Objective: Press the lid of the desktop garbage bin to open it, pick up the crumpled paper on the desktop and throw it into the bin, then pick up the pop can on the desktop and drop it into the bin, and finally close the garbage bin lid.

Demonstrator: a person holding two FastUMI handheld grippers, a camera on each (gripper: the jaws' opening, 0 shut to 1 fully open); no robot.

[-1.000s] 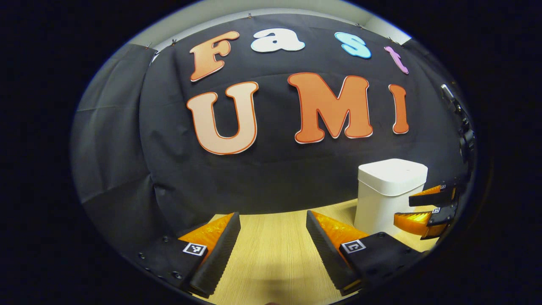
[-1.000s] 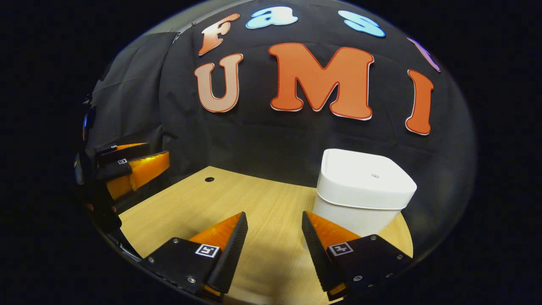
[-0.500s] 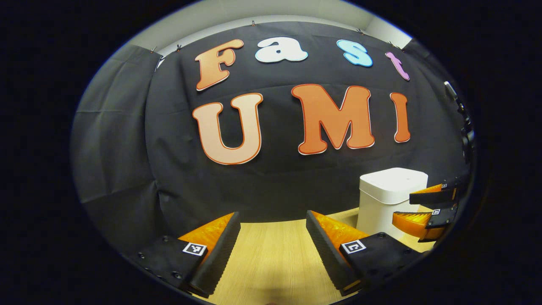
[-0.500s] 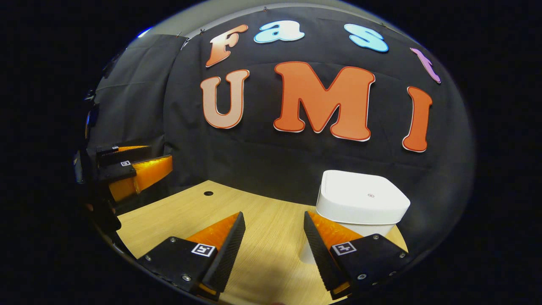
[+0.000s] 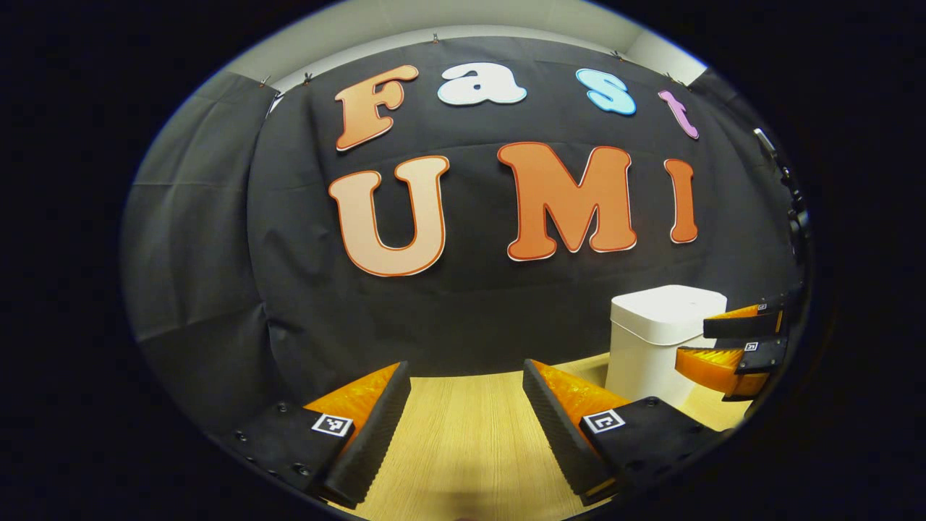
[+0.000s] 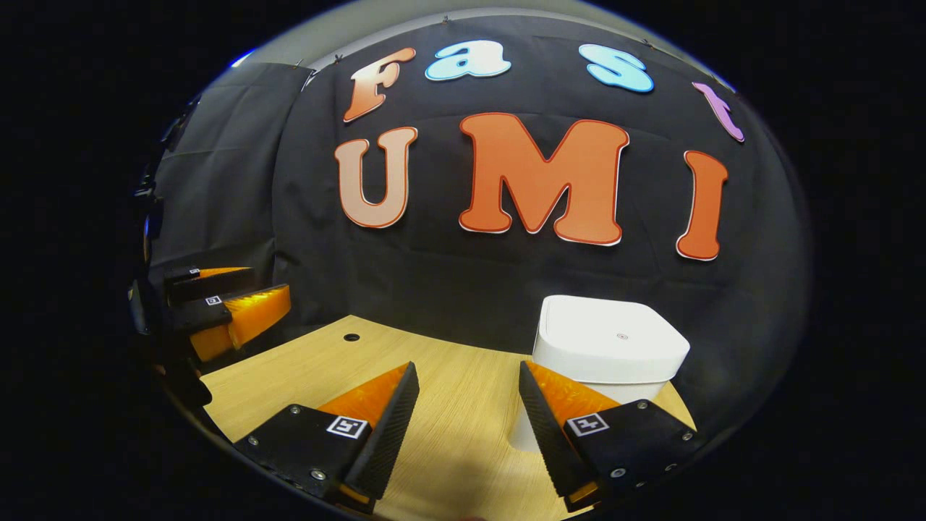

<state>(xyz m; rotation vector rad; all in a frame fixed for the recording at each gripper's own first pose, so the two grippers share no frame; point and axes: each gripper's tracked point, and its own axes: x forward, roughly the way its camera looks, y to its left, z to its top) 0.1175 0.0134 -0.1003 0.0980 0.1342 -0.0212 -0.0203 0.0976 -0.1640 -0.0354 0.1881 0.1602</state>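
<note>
A white desktop bin (image 6: pixel 608 354) with its lid down stands on the wooden table (image 6: pixel 448 405), just ahead and to the right of my right gripper (image 6: pixel 466 420), which is open and holds nothing. In the left gripper view the same bin (image 5: pixel 662 333) sits at the right, with the right gripper (image 5: pixel 731 344) beside it. My left gripper (image 5: pixel 463 420) is open and holds nothing above bare table (image 5: pixel 463 441). At the left edge of the right gripper view the left gripper (image 6: pixel 231 307) hovers over the table.
The black cloth wall rises close behind the table's far edge. A small round hole (image 6: pixel 351 337) is in the tabletop at the far left in the right gripper view.
Both cameras have tilted upward a little, so the bin sits lower in each view. Both grippers stay open, and the bin's lid stays down.
</note>
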